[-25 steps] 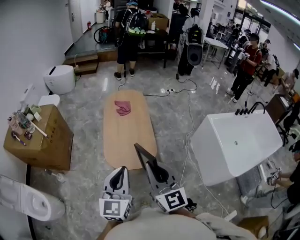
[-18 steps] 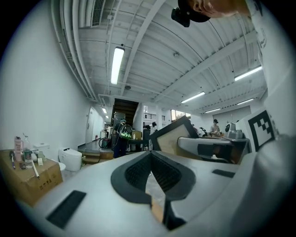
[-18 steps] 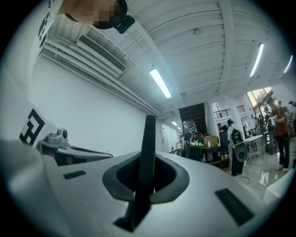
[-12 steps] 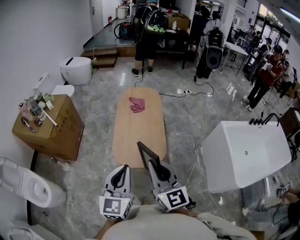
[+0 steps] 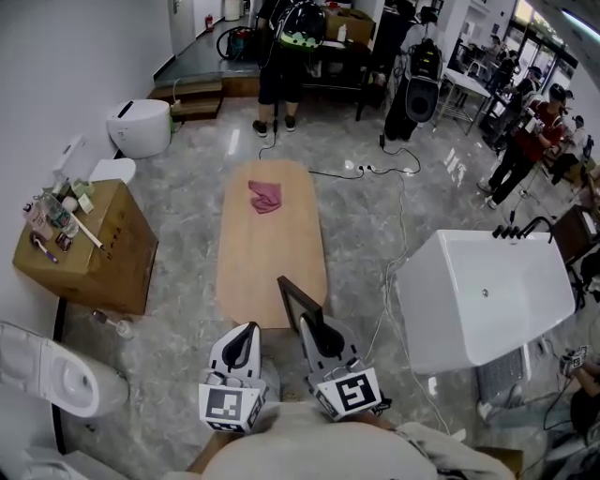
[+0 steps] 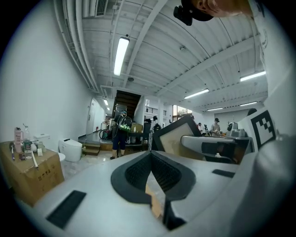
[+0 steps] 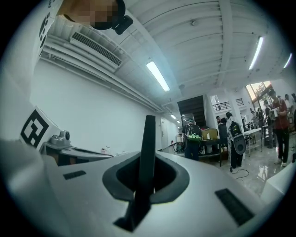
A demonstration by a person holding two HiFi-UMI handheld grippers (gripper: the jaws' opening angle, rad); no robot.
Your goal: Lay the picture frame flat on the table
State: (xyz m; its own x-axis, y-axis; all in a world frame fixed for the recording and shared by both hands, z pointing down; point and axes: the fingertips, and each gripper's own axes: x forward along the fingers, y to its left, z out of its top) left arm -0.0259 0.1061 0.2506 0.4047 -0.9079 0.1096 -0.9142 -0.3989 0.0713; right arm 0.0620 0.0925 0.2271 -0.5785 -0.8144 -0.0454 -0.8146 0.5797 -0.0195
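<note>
Clamping the picture frame (image 5: pixel 297 302) by its dark edge in the right gripper (image 5: pixel 307 323).
Holding it upright in the air at the near end of the wooden table (image 5: pixel 272 253), not flat on it; alongside, left gripper (image 5: pixel 247 330) pressed shut on nothing; far down the tabletop, a pink cloth (image 5: pixel 265 197).

Left: cardboard box (image 5: pixel 105 261), bottles and small items (image 5: pixel 52 214) on top. White toilet (image 5: pixel 58 380) near left; second toilet (image 5: pixel 141 127) far left, beside the steps (image 5: pixel 192 98). Right: white bathtub (image 5: pixel 487 300), black tap (image 5: pixel 517 228) at its far edge. Centre far: crumpled pink cloth (image 5: pixel 265 197). Power strip (image 5: pixel 361 170) with cables on the marble floor (image 5: pixel 178 328). Several persons standing far, one with backpack (image 5: pixel 298 21).
</note>
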